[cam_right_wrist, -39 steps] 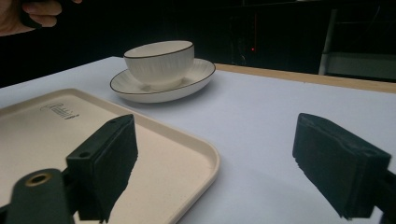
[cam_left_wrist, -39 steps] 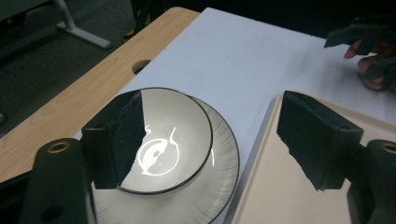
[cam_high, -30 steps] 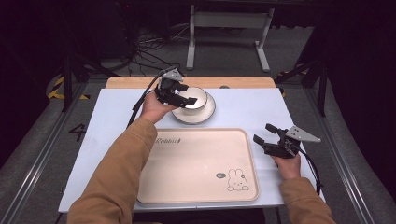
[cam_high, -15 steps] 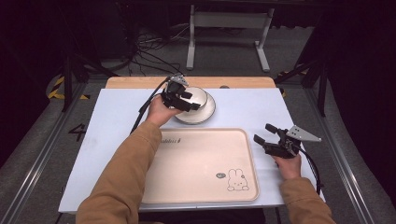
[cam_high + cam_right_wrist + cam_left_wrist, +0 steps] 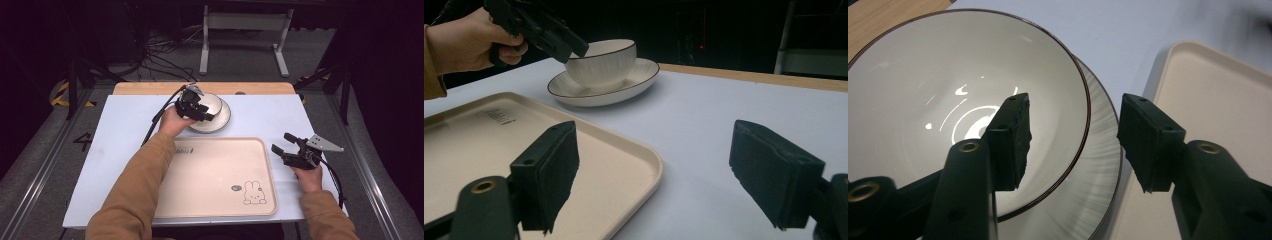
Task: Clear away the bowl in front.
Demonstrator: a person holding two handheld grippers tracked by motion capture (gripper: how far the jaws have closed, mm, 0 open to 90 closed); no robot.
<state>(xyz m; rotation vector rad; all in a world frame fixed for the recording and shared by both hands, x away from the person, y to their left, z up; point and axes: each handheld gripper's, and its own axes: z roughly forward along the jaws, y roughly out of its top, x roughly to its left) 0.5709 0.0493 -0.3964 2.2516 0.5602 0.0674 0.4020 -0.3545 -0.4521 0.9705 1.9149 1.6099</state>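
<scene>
The pale desk (image 5: 125,130) carries a wide beige tray (image 5: 220,175) on the person's side. Just beyond its far edge is a cream saucer (image 5: 223,120) with a ribbed well and a thin dark rim.

The bowl (image 5: 923,100) stands upright in that saucer. It is small and round, glossy white inside, fluted outside, and edged with the same dark line.

It looks like glazed ceramic, so I judge it stiff, fairly light, slick under rubber pads and easy to chip. The thin rim wall is the sensible place to pinch it. A firm, square grip should stop the bowl from tilting or dragging the loose saucer along.

The left claw (image 5: 1075,112) straddles the rim on the tray side, with 1 jaw inside the bowl and 1 outside above the saucer. Its jaws have just been closing with the rim wall between them, but there is a gap at the outer pad, so they are not clamped yet.

The right claw (image 5: 654,150) rests just beside the tray's right edge, well apart from the bowl. Its 2 jaws are spread with nothing between them.
</scene>
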